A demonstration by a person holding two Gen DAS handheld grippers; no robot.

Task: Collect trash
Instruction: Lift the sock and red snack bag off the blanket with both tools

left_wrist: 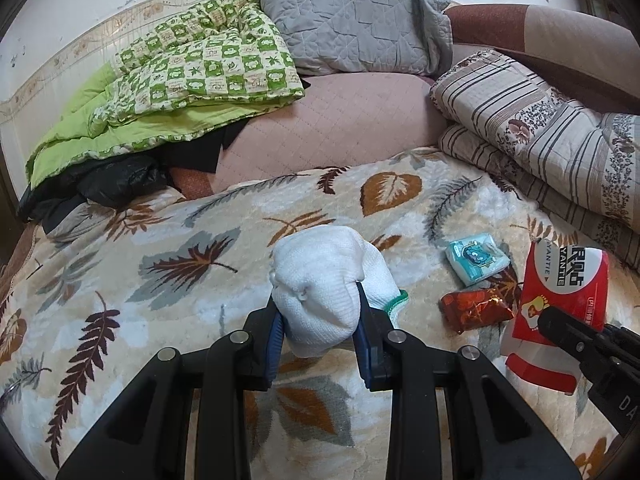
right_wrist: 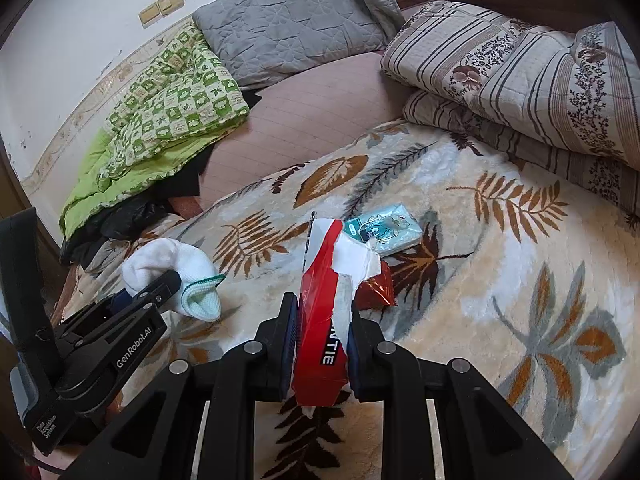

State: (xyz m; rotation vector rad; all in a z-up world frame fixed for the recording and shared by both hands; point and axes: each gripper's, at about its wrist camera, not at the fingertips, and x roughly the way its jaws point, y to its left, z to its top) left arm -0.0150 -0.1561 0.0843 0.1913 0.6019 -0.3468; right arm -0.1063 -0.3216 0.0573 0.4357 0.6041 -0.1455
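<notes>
My left gripper (left_wrist: 319, 312) is shut on a white knit glove (left_wrist: 326, 280) with a green cuff, held just above the leaf-patterned blanket (left_wrist: 160, 280). It also shows in the right wrist view (right_wrist: 176, 272). My right gripper (right_wrist: 322, 320) is shut on a torn red and white package (right_wrist: 326, 304), which also shows in the left wrist view (left_wrist: 560, 284). A light blue tissue pack (left_wrist: 476, 258) and a red foil wrapper (left_wrist: 476, 306) lie on the blanket between the grippers; in the right wrist view the pack (right_wrist: 384, 230) and wrapper (right_wrist: 376, 288) lie just behind the package.
A green checked quilt (left_wrist: 192, 68) and a black garment (left_wrist: 116, 184) lie at the far left. A grey pillow (left_wrist: 352, 20) sits at the back. Folded striped floral bedding (left_wrist: 552, 132) is stacked at the right. A pink mattress cover (left_wrist: 340, 116) lies beyond the blanket.
</notes>
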